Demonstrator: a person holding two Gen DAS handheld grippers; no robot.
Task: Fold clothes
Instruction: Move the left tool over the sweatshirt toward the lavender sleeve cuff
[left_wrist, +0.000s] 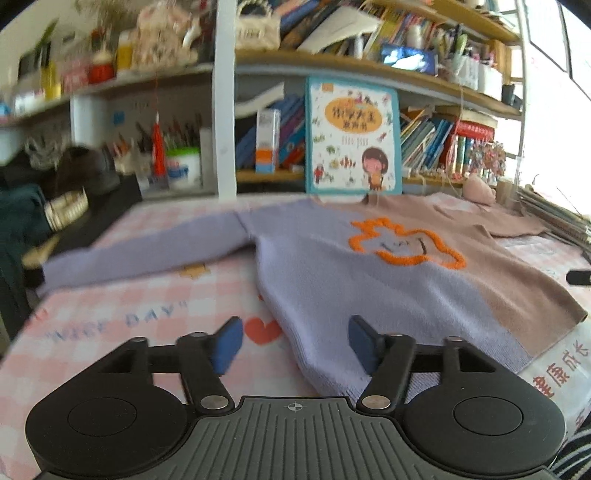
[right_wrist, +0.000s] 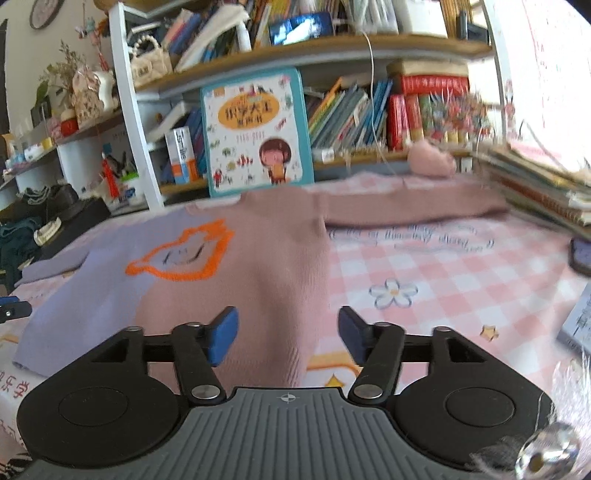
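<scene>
While both tools hover just short of the hem, I have the left gripper (left_wrist: 293, 345) with its jaws spread wide and holding nothing, and the right gripper (right_wrist: 288, 338) in the same condition. The sweater (left_wrist: 369, 280) lies flat, front up, on the desk (left_wrist: 147, 295), which carries a pink checked cloth.

Procedure, as I judge it: the fold is not yet begun. I should lower each set of jaws onto the near hem corners, one corner per tool, and close only after both fabric layers sit between the pads. Lift evenly, keeping the hem taut, so the knit does not sag or twist. Sleeves lie spread outward and likely need folding in across the body first.

Garment description: soft knit, lavender on its left-view half and dusty pink on the other, with an orange outline motif (right_wrist: 184, 254) across the chest. One sleeve extends each way. Beyond the collar, a picture book (right_wrist: 258, 129) stands against the bookshelf (right_wrist: 369, 48).
</scene>
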